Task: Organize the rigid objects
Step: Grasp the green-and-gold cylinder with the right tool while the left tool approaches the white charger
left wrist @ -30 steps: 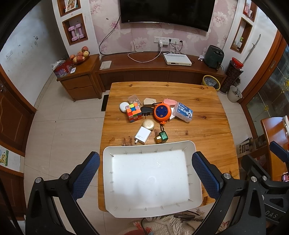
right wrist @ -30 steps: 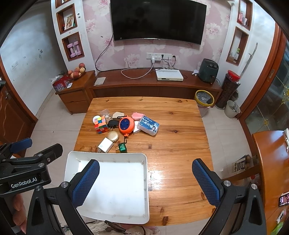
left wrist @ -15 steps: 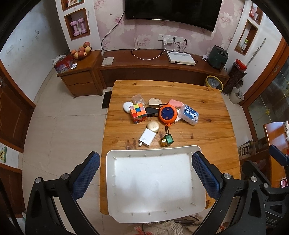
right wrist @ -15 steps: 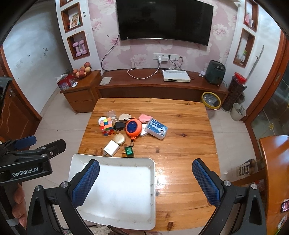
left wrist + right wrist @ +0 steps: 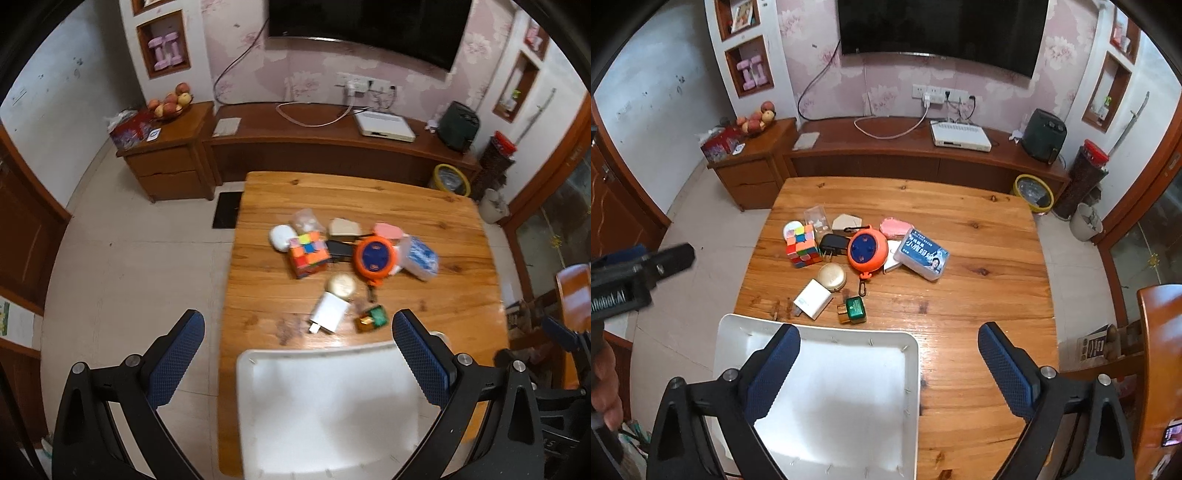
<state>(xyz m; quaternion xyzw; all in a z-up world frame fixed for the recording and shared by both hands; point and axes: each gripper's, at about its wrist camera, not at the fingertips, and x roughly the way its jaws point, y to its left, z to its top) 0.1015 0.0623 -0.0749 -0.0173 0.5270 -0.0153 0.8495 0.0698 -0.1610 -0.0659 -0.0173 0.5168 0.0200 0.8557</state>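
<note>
Partial white lettering on the left gripper [image 5: 635, 280] body at the left edge of the right wrist view, blurred and cut off, not legible as a whole word. White Chinese characters on the blue label of the clear plastic box [image 5: 925, 258], beside a small portrait; characters too small to make out. Faint small print on the white charger [image 5: 812, 298], unreadable. Printed cover on the booklet [image 5: 1095, 345] on the floor right of the table [image 5: 979, 295], text illegible. Left wrist view motion-blurred; blue label on the clear plastic box [image 5: 421, 256] there reduced to smears, no lettering readable.
</note>
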